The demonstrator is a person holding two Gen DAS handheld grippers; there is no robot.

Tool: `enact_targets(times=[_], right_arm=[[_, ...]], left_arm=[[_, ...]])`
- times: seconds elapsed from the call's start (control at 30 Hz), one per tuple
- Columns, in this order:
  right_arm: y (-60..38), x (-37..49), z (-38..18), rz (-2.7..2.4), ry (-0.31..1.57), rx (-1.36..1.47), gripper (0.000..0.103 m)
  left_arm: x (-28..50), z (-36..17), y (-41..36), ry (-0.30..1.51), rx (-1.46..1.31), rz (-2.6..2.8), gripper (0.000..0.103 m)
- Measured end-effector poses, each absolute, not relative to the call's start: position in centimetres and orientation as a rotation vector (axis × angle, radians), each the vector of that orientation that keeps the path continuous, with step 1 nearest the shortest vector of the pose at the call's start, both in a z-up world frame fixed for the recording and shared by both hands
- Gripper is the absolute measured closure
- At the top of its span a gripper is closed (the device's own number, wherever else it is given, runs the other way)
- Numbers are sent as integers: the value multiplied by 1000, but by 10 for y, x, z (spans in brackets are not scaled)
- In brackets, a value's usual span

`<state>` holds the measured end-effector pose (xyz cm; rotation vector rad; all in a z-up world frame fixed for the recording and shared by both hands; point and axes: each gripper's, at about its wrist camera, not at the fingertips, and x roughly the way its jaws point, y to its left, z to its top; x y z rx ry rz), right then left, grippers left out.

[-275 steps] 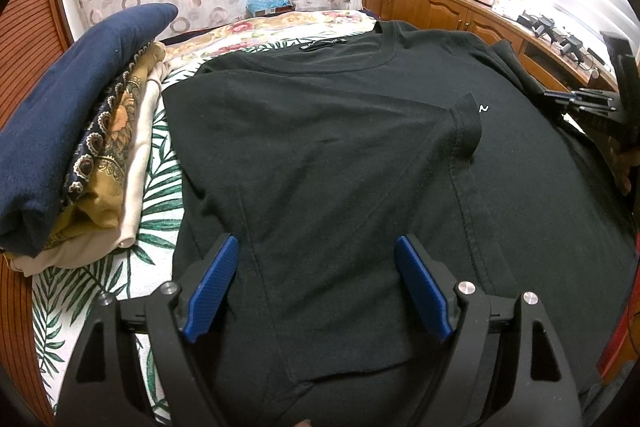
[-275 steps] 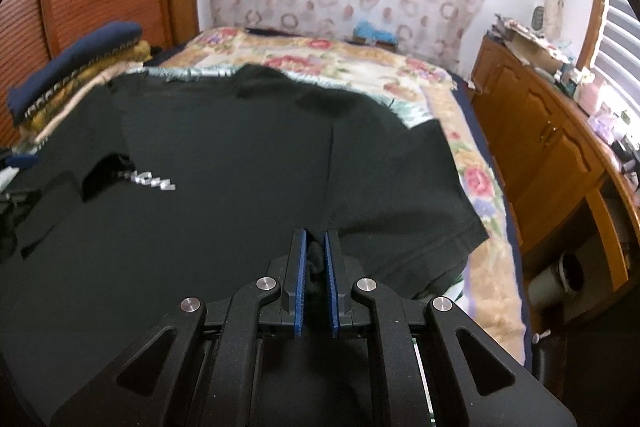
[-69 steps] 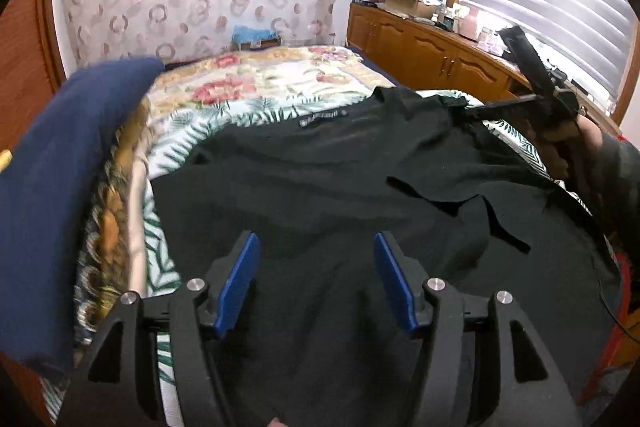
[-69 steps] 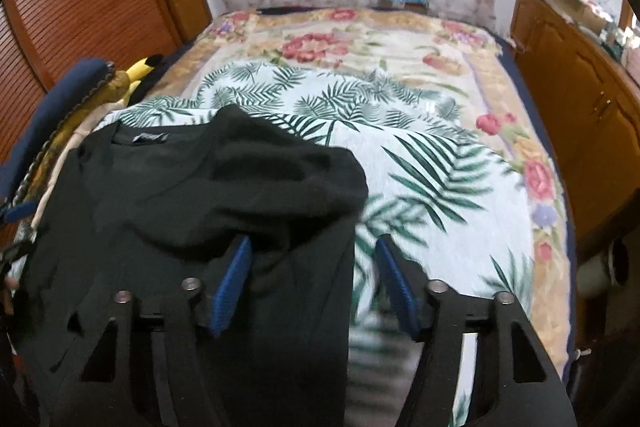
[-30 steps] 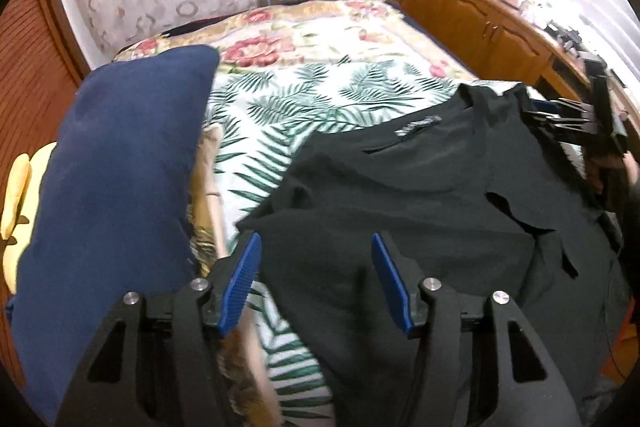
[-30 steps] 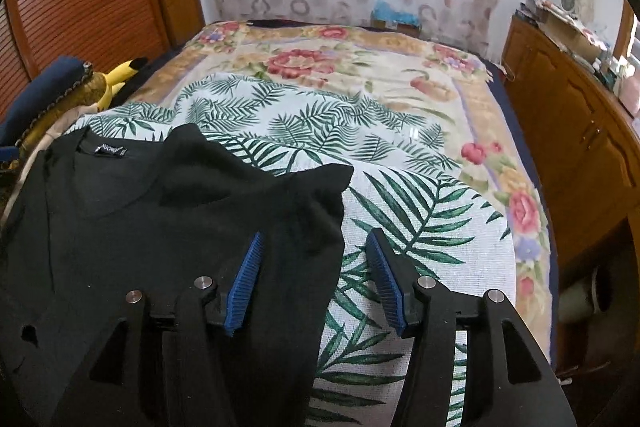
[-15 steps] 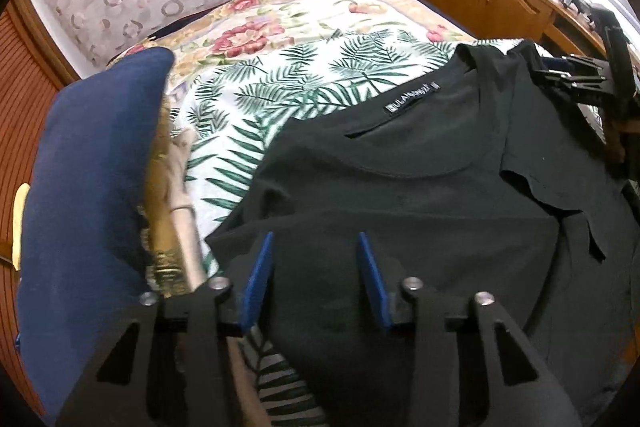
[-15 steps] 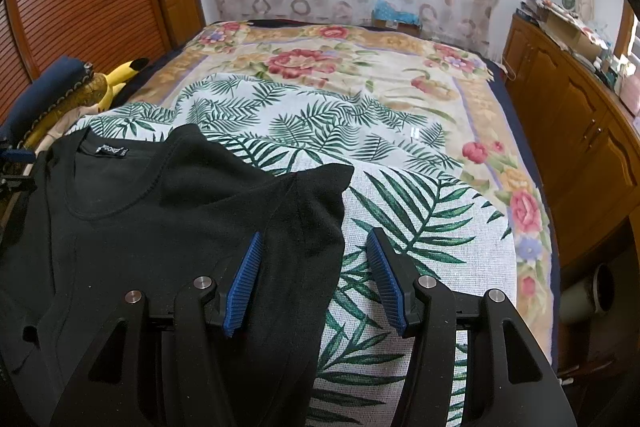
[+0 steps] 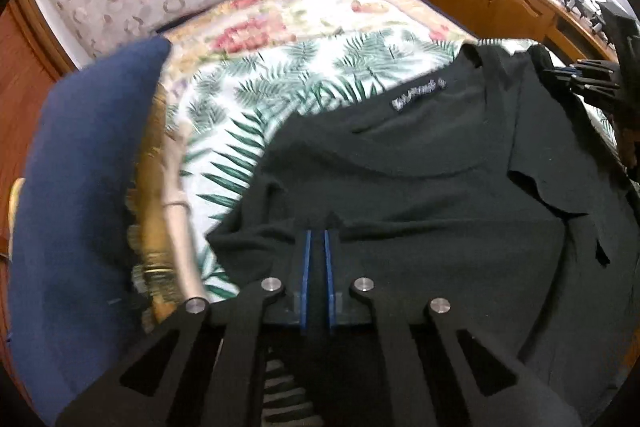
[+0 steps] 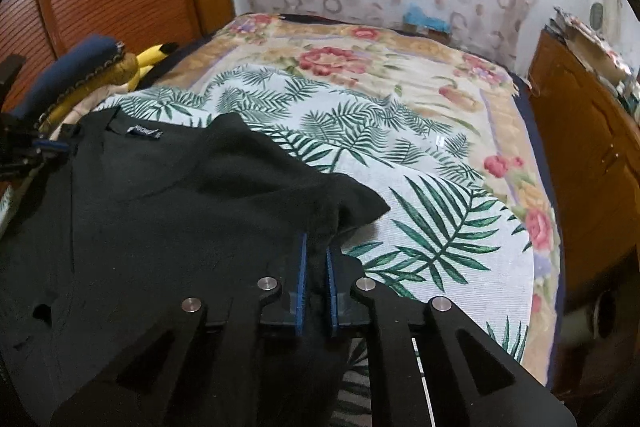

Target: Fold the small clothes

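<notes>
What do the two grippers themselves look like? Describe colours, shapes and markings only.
The left gripper and the right gripper look alike: matte black angular frames with triangular cut-outs, four round silver bolt heads each, and two thin fingers faced with blue pads. The right frame carries a thin white line marking. No cables or sleeves show.

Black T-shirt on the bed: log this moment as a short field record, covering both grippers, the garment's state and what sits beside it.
garment: black T-shirt, neck label up, sleeves folded inward
surface: palm-leaf bedspread
left gripper: shut on the T-shirt's left shoulder edge
right gripper: shut on the T-shirt's right shoulder edge
beside garment: stack of folded clothes, navy piece on top, on the left
fold stage: both shoulders pinched, lengthwise fold not yet made
</notes>
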<state>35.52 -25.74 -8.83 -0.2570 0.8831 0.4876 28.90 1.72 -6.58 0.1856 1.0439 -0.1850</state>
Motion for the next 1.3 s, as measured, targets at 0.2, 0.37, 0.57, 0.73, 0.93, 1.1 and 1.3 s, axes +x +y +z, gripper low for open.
enact_targets(times=[0.2,0.37,0.57,0.73,0.93,1.1,1.3], right_arm=[[-264,339,-60,437,802,-242,99],[-264,318,-28,398,727,-251,99],[-257,273,9,382,629,-272,99],[-256,231,29,380,583,-275,99],[-266,175,33,385,557,-245,99],[-288,117,24,384,559,-200,99],[-311,64,24,378,556,-172,99]], left_arm=[[267,-17,37,898,170,-150,100],[250,15,50,803,134,-147,100],[212,36,48,726,118,-187,100],[174,43,44,684,91,-214,100],[104,37,43,643,49,-235,100],[50,25,44,625,-15,-258,100],[6,20,51,609,-80,-261,100]])
